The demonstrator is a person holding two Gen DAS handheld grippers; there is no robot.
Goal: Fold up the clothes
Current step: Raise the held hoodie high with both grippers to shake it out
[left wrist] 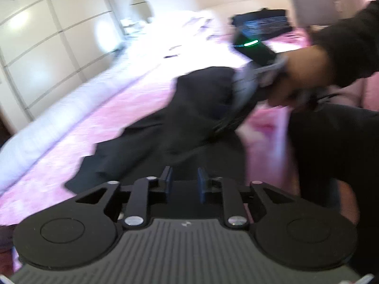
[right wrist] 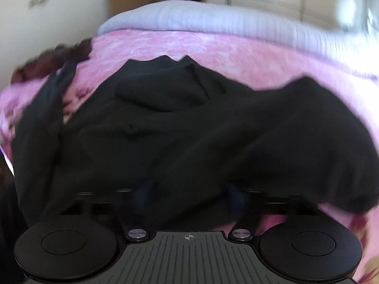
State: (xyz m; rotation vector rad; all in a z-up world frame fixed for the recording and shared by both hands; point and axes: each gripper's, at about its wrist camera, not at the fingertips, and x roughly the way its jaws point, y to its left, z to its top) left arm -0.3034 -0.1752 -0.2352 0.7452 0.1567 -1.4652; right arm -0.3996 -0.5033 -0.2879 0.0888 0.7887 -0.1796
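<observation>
A black shirt (right wrist: 165, 123) with a collar and a button lies crumpled on a pink blanket (right wrist: 236, 54). It fills most of the right wrist view. My right gripper (right wrist: 188, 200) is low over its near hem; its blurred fingers stand apart with dark cloth between and around them. In the left wrist view the shirt (left wrist: 189, 108) stretches away from my left gripper (left wrist: 185, 181), whose fingers are slightly apart and hold nothing. A person's hand (left wrist: 305, 78) holds the other gripper's housing (left wrist: 251, 45), green light lit, over the shirt's far end.
A white rolled duvet (left wrist: 59, 118) runs along the bed's far edge, with a pale wardrobe (left wrist: 47, 35) behind it. A dark case (left wrist: 260, 21) sits at the bed's far end. The person's dark-clad body (left wrist: 331, 153) stands close on the right.
</observation>
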